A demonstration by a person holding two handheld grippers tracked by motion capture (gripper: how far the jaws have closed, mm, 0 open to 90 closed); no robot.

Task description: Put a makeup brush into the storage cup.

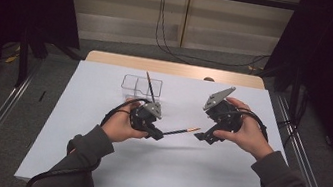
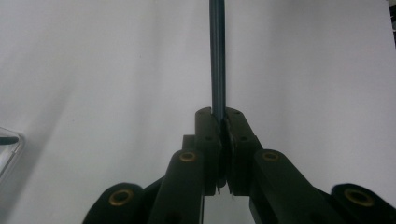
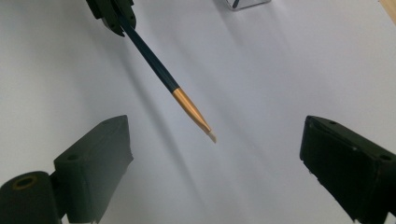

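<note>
A thin paintbrush [image 1: 179,131] with a dark handle, copper ferrule and pale tip is pinched by its handle end in my left gripper [image 1: 157,134], which is shut on it. In the left gripper view the handle [image 2: 217,56] runs straight up from the closed jaws [image 2: 222,114]. My right gripper [image 1: 203,137] stands open just right of the brush tip. In the right gripper view the brush [image 3: 187,105] slants down between the wide-apart jaws [image 3: 217,158], touching neither pad, with the left gripper [image 3: 112,14] at the top left.
A clear plastic box [image 1: 130,84] stands behind the left hand with a second brush [image 1: 150,87] leaning in it; its corner [image 2: 7,149] shows in the left gripper view. White sheet [image 1: 167,174] covers the table. Dark curtains flank both sides.
</note>
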